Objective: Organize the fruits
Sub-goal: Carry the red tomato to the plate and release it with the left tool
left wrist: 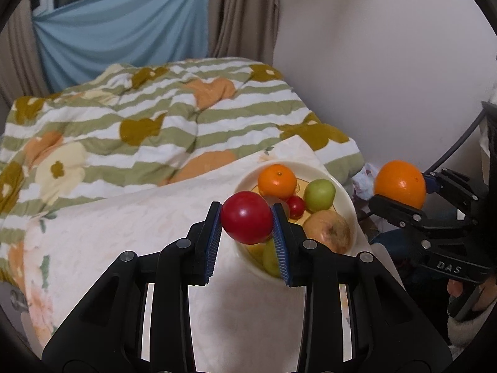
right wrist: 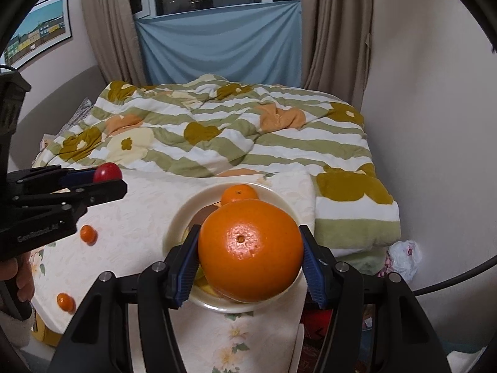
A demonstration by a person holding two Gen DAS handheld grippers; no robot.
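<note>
My left gripper (left wrist: 247, 222) is shut on a red apple (left wrist: 247, 221), held above the near left rim of a cream bowl (left wrist: 347, 199). The bowl holds a small orange (left wrist: 277, 181), a green apple (left wrist: 320, 195), a small red fruit (left wrist: 295, 206), a tan fruit (left wrist: 327, 230) and a yellow-green fruit (left wrist: 269, 256). My right gripper (right wrist: 250, 251) is shut on a large orange (right wrist: 251, 250) above the bowl (right wrist: 178, 217). In the left wrist view it (left wrist: 400, 194) holds the orange (left wrist: 400, 188) right of the bowl. The left gripper (right wrist: 107, 178) with the apple (right wrist: 108, 171) shows at the left.
Two small oranges (right wrist: 88, 234) (right wrist: 66, 302) lie on the white floral cloth (right wrist: 130, 217) left of the bowl. A striped green quilt (right wrist: 217, 130) covers the bed behind. A wall stands at the right, with a plastic bag (right wrist: 403, 258) on the floor.
</note>
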